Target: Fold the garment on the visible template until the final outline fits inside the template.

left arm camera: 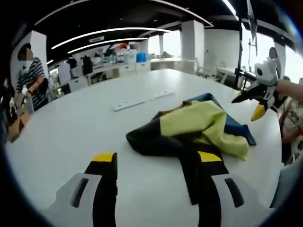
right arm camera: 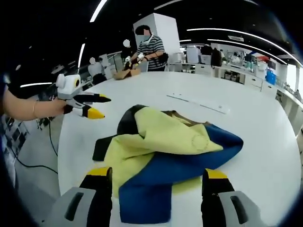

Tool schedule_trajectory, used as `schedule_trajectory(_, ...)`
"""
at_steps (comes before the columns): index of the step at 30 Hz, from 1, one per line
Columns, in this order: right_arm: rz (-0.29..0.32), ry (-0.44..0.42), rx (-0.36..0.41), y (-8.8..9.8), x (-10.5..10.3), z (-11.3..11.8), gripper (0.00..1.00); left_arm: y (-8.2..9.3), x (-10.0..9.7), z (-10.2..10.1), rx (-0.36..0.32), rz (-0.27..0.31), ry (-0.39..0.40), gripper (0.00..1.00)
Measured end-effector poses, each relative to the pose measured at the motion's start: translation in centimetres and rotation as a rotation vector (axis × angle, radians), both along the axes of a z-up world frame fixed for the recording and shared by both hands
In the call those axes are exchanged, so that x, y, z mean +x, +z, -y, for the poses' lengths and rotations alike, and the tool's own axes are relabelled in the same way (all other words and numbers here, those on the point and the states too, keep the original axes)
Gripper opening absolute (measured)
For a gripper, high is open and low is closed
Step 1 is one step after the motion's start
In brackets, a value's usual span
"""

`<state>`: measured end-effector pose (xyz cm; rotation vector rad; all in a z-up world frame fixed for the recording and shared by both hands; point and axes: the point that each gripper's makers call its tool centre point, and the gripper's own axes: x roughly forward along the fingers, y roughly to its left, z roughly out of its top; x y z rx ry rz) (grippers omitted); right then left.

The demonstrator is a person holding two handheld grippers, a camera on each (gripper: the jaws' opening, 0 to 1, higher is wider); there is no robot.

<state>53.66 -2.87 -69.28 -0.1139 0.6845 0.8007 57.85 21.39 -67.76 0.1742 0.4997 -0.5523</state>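
A crumpled garment of yellow, blue and black fabric (left arm camera: 194, 127) lies in a loose heap on the large white table (left arm camera: 94, 123). In the left gripper view it sits right of centre, its black part stretching toward the near edge and lying over the inner side of the right-hand jaw. The left gripper (left arm camera: 158, 163), with black jaws tipped in yellow, has its jaws spread wide apart, nothing between them but bare table and that strip of black cloth. Beyond the heap, a thin flat white strip (left arm camera: 142, 100) lies on the table, well apart from the fabric.

In the right gripper view the same garment (right arm camera: 165, 156) lies just ahead of the right gripper (right arm camera: 158, 177) — yellow cloth on top, a broad blue part running down between the jaws, black showing at the far left. These jaws also stand wide apart, with the blue cloth lying between them, not clamped. The white strip (right arm camera: 199, 103) lies on the far side.

At the left of this view the left gripper (right arm camera: 97, 106) hangs off the table's edge in a person's hand (right arm camera: 49, 108); at the right of the left gripper view the right gripper (left arm camera: 251, 105) hovers beside the garment — both with jaws parted.

A person in a striped shirt (right arm camera: 150, 47) stands at the far end of the table
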Motion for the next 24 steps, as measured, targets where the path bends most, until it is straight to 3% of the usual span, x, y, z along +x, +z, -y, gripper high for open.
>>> schedule_trajectory(13,-0.007,0.031,-0.004,-1.7,-3.8,-1.4,0.68,-2.0,-3.3,1.2,-0.011,-0.032,-0.022,0.54)
schedule_trajectory(20,0.0,0.03,-0.007,-2.9,-5.4,-1.9,0.53,-3.7,-4.9,1.8,0.006,-0.058,-0.013,0.48)
schedule_trajectory(24,0.012,0.017,-0.007,-3.4,-5.9,-1.9,0.46,-4.4,-5.2,1.8,-0.02,-0.067,0.015,0.45)
